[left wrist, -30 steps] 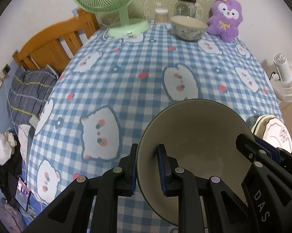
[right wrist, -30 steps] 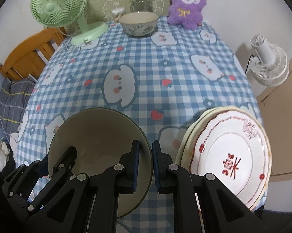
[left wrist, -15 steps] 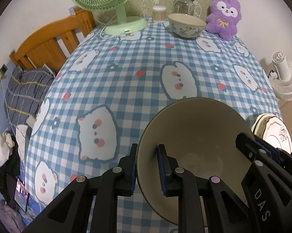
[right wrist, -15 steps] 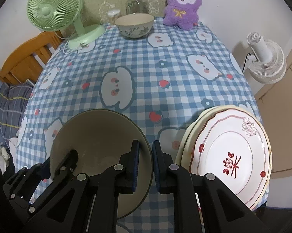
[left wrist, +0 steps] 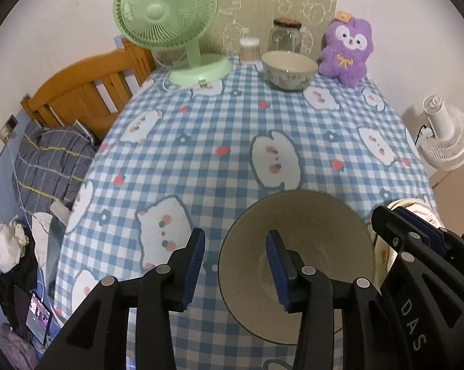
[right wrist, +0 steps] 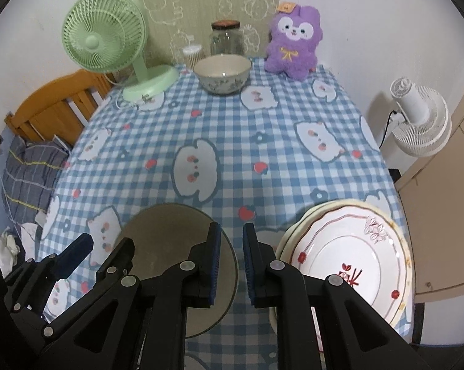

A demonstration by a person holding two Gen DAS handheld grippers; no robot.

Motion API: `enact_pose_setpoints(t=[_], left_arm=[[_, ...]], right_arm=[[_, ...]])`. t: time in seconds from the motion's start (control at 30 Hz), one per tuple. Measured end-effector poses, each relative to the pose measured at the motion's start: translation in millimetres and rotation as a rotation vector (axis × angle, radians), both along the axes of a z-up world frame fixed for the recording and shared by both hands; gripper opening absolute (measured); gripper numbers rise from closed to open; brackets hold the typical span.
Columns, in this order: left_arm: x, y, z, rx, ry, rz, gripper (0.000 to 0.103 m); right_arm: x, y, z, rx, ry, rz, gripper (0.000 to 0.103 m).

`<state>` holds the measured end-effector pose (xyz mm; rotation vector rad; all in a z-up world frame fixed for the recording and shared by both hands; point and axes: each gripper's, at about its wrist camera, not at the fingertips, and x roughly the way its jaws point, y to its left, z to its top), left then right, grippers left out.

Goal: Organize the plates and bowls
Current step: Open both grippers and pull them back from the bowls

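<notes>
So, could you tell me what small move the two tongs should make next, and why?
Probably lift both tongs straight up, clear of the near bowl. The left tongs and right tongs have just been opening: each straddles its side of the rim without pinching, and the bowl sits on the tablecloth beside the stacked plates.

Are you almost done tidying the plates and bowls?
Partway. Plates already sit stacked at the near right. The near bowl rests on the table; the left gripper and right gripper have just been opening and no longer pinch its rim. The flowered bowl at the far end remains apart.
</notes>
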<state>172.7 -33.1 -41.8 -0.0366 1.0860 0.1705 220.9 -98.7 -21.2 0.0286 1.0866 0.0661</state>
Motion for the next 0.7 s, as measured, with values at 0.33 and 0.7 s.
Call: enact_pose_setpoints(t=[0.33, 0.7], left_arm=[[-9.6, -5.7, 51.2, 0.016, -0.104, 0.013, 0.061], [-18.7, -12.6, 104.9, 0.035, -0.198, -0.025, 0.081]], right_arm=[[-13.0, -11.1, 57.5, 0.025, -0.129, 0.022, 0.076], [-21.7, -17.3, 109.9, 0.038, -0.211, 0.017, 0.089]])
